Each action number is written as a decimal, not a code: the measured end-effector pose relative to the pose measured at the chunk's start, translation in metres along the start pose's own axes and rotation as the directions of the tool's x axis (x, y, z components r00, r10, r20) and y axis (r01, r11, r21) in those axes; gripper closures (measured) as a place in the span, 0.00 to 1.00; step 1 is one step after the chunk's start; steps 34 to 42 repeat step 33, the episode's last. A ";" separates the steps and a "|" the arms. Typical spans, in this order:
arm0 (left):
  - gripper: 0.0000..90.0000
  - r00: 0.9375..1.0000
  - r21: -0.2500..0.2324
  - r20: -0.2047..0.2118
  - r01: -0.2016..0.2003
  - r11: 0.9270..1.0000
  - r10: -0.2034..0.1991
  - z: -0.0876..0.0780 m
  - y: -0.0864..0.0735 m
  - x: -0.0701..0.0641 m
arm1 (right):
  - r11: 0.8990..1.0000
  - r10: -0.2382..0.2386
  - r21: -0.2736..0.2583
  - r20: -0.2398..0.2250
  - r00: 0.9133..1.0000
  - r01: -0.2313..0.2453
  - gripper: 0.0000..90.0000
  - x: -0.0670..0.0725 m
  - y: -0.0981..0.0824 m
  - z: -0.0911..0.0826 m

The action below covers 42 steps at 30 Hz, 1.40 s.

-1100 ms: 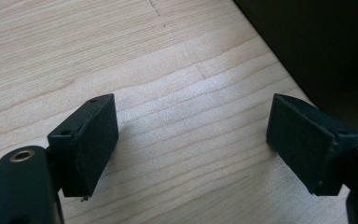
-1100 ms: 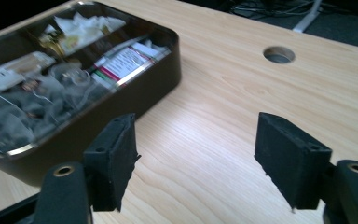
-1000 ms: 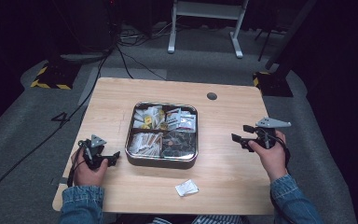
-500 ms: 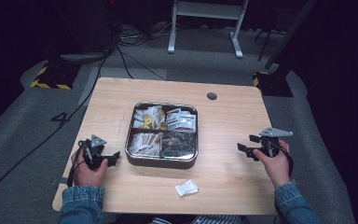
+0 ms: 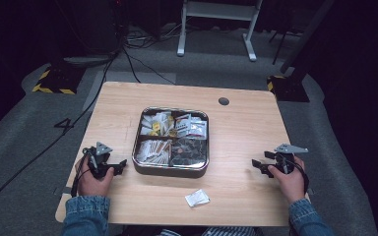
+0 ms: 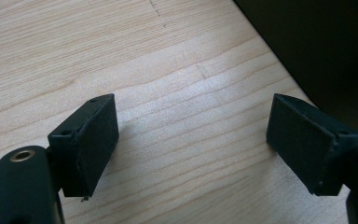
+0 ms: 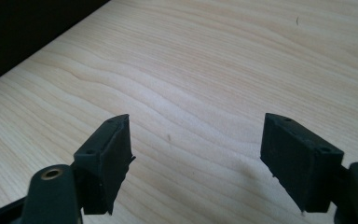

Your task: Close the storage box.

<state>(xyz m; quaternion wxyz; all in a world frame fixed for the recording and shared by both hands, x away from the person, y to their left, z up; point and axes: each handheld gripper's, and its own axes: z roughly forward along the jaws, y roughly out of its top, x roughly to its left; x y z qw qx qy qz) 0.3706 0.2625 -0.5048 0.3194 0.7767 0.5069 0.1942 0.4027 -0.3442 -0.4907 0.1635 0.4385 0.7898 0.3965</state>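
A square metal tin with four compartments of packets sits mid-table. My left gripper rests on the table just left of the tin, open, with bare wood between its jaws; the tin's dark wall stands at the upper right of the left gripper view. My right gripper lies low at the table's right, pointing toward the tin but well apart from it. Its jaws have just been opening and stand wide, with nothing but wood between them. A small white sachet lies near the front edge.
The wooden table has a round cable hole at the back right. Dark floor, cables and a white stand's legs lie beyond the far edge. Denim-sleeved forearms come in from the bottom.
The right hand has sunk toward the table and drifted right and nearer the front edge, its jaws a little wider. The left hand has kept still.
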 end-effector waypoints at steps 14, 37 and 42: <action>0.19 1.000 0.000 0.001 0.000 1.000 0.000 0.000 0.000 0.000 | 0.997 -0.064 0.034 0.027 0.998 0.063 0.24 0.003 -0.008 0.003; 0.18 1.000 0.000 -0.001 0.007 1.000 -0.007 0.001 0.001 -0.001 | 0.993 -0.095 0.071 0.046 0.994 0.091 0.12 0.003 -0.011 0.009; 0.18 1.000 0.000 -0.001 0.007 1.000 -0.007 0.001 0.001 -0.001 | 0.993 -0.095 0.071 0.046 0.994 0.091 0.12 0.003 -0.011 0.009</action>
